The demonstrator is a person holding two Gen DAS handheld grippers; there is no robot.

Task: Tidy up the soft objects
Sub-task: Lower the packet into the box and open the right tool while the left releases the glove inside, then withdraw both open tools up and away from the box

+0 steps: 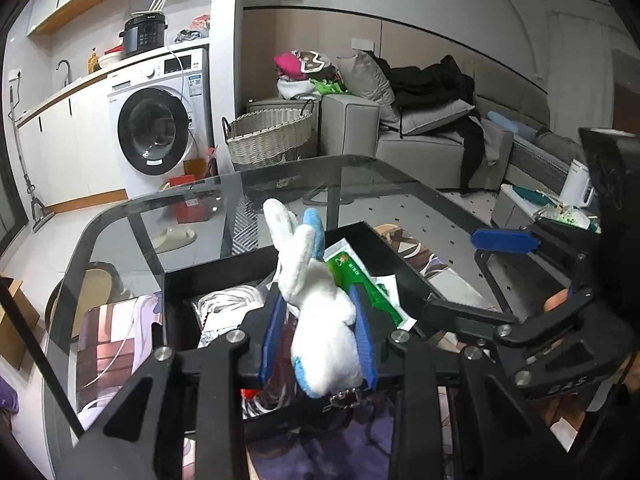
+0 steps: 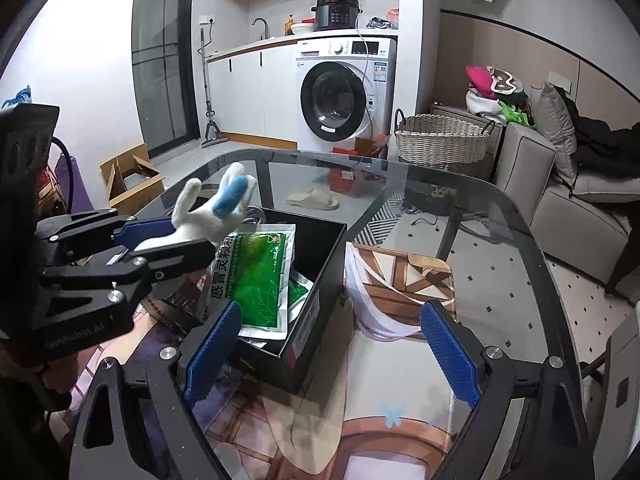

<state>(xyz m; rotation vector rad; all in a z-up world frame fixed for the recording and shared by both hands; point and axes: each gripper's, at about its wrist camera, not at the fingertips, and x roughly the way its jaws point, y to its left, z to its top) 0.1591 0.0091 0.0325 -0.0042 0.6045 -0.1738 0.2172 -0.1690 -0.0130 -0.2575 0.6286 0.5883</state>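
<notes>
We clamp the plush rabbit in our left gripper above the black box, likely to drop it in; our right gripper waits wide beside the box.

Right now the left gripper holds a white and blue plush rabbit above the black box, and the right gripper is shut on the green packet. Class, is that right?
Not quite. The right gripper is open and holds nothing, as the right wrist view shows; the green packet lies in the black box. The left gripper does hold the plush rabbit.

Even, cool indoor light fills both views, with no hard shadows. The glass counter carries soft glare and reflections. Fisheye bending curves the edges, corners vignette to black, and focus stays fairly sharp.
</notes>
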